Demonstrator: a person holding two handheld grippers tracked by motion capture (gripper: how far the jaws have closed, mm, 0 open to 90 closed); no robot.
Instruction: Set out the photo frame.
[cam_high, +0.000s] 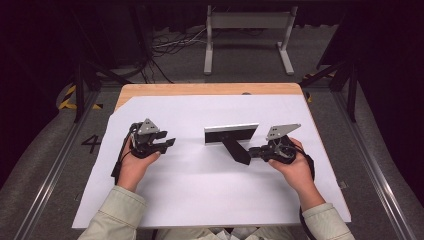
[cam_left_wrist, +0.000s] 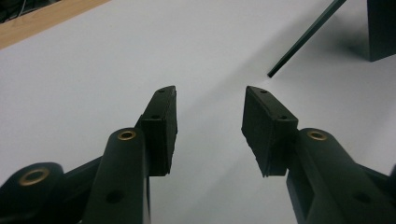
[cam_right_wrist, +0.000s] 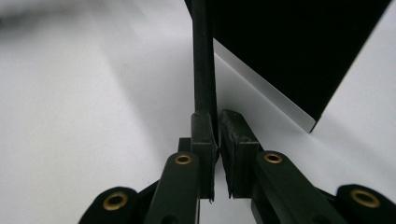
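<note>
A dark picture frame (cam_high: 231, 134) with a pale edge stands upright in the middle of the white sheet, its back towards me. Its black prop leg (cam_high: 239, 151) slants out from the back towards the right hand. My right gripper (cam_high: 252, 151) is shut on the tip of that leg. In the right gripper view the thin leg (cam_right_wrist: 204, 56) runs up from between the pads of the right gripper (cam_right_wrist: 215, 116) to the frame's back (cam_right_wrist: 289, 42). My left gripper (cam_high: 171, 144) rests on the sheet left of the frame. Its jaws are open around bare paper in the left gripper view (cam_left_wrist: 210, 100). Farther off, the leg (cam_left_wrist: 303, 39) and a frame corner (cam_left_wrist: 382, 28) appear.
The white sheet (cam_high: 200, 185) covers most of a wooden table (cam_high: 200, 89), whose far strip is bare. Beyond the table stand a grey metal support (cam_high: 247, 22) and loose cables (cam_high: 170, 42) on the floor. Dark rails run along both sides.
</note>
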